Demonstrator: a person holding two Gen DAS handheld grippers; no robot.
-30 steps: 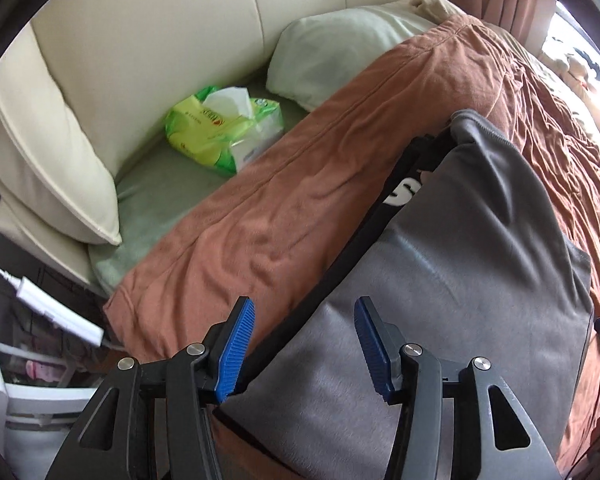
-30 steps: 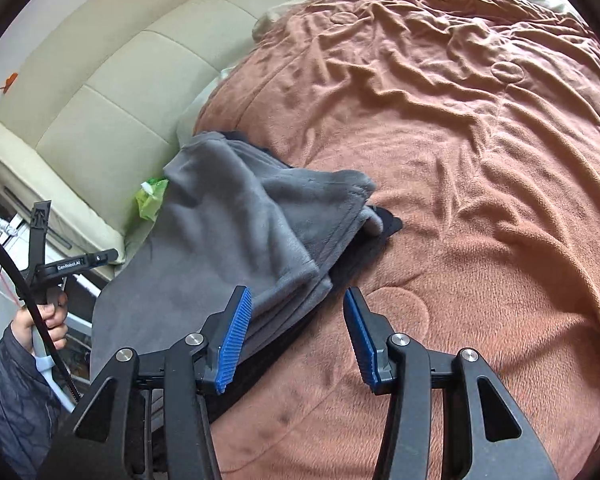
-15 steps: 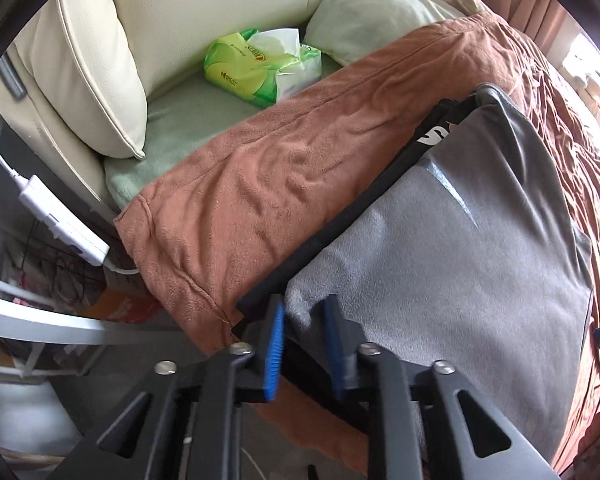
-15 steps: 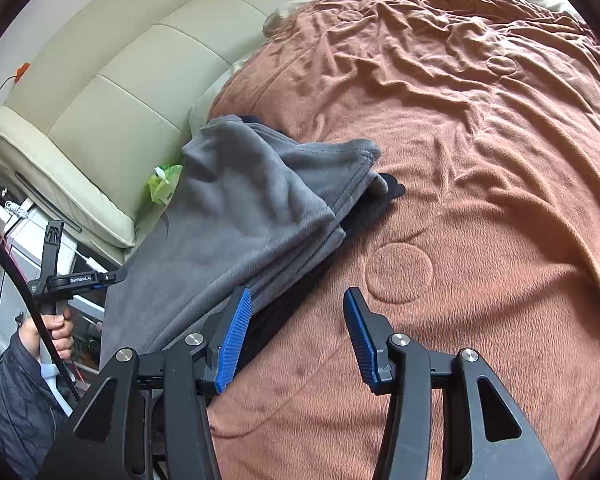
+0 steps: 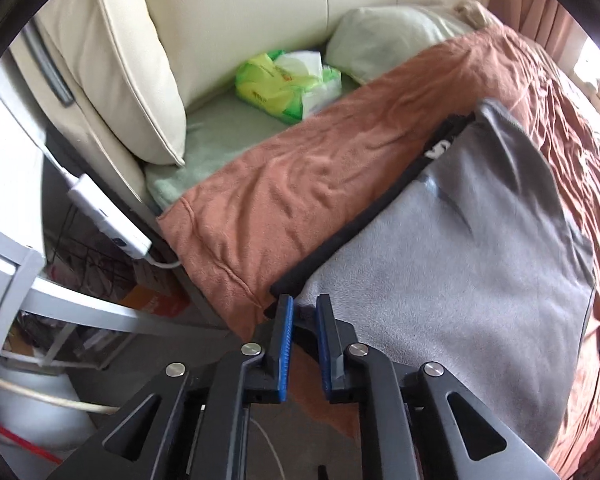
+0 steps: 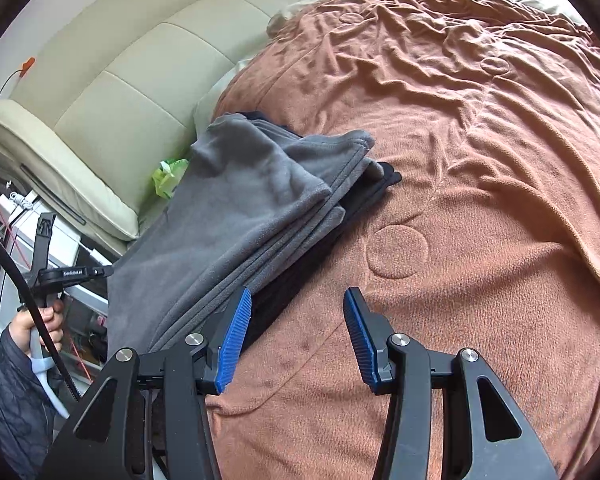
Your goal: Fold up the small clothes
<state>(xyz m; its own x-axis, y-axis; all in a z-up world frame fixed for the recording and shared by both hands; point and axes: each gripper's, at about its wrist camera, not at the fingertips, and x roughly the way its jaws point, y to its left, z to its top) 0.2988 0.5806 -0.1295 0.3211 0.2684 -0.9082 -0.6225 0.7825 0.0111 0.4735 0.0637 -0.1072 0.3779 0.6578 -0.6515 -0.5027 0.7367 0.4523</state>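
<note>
A grey fleece garment [image 5: 460,280] lies on a black garment [image 5: 384,204], both on the brown blanket [image 5: 284,192] near the bed's edge. My left gripper [image 5: 304,300] is at their near corner with dark cloth pinched between its blue pads. Its jaws are opening a little. In the right wrist view the grey garment [image 6: 236,208] shows folded in layers over the black one [image 6: 364,196]. My right gripper [image 6: 298,294] stands open above the blanket [image 6: 480,200], just right of the clothes' edge, with nothing between its fingers.
A green tissue pack [image 5: 288,84] and a pale pillow [image 5: 392,36] lie by the cream headboard [image 5: 228,8]. A white power strip [image 5: 108,220] hangs beside the bed. A person's hand [image 6: 36,320] holds the left gripper's handle past the bed edge.
My left gripper's jaws closed on the corner of the clothes and drew back toward the bed's edge. The right gripper backed away a little, still open.
</note>
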